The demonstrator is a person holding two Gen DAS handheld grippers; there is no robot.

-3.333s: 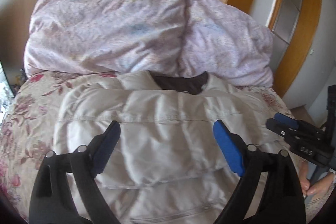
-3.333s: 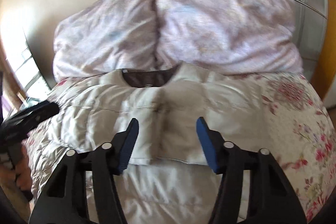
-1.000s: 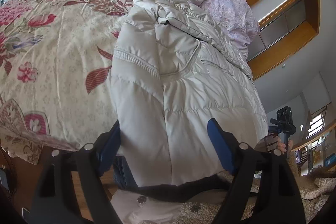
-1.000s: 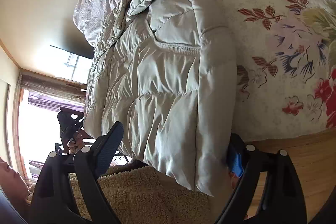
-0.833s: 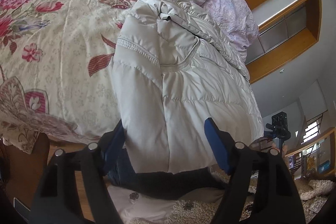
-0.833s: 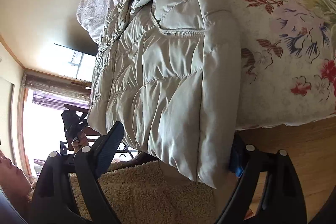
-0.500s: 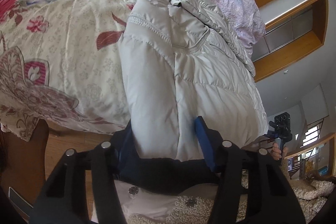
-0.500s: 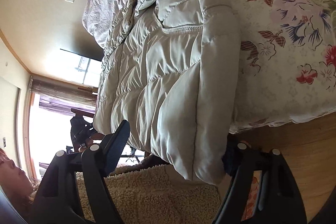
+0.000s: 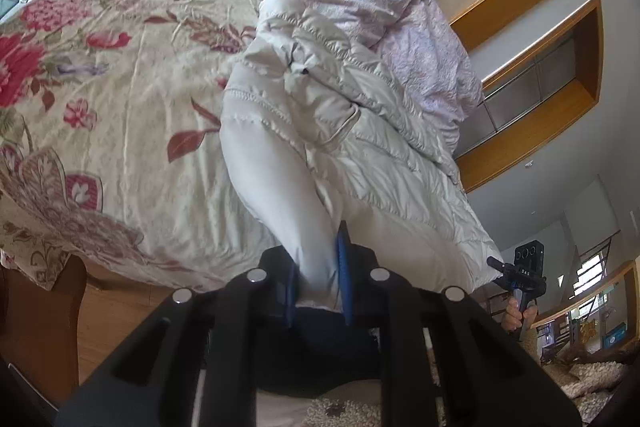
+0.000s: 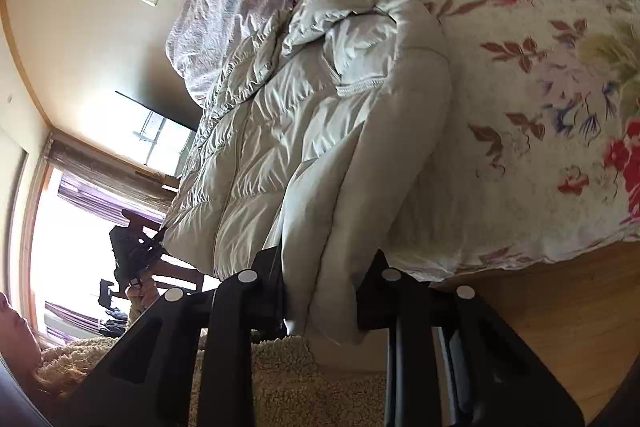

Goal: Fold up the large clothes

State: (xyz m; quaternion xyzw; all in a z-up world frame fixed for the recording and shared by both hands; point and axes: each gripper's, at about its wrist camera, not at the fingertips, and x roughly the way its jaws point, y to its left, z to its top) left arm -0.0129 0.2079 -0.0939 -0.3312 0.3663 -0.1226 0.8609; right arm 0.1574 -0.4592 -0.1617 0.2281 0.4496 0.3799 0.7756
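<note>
Left tool [image 9: 318, 281] & right tool [image 10: 320, 301] both closing, clamped on puffer jacket [image 9: 360, 131] hem at 6 o'clock, bed [image 9: 120, 107] edge. Sleeves look folded in; bottom-to-collar fold left.

Daylight floods the bedroom from a blown-out window [image 10: 84, 227] at the right wrist view's left edge, casting soft sheen and shadowed folds across the pale quilted coat [image 10: 320, 131]. Fisheye curvature bends walls and darkens corners (the floral bedspread [image 10: 560, 107] blurs slightly).
</note>
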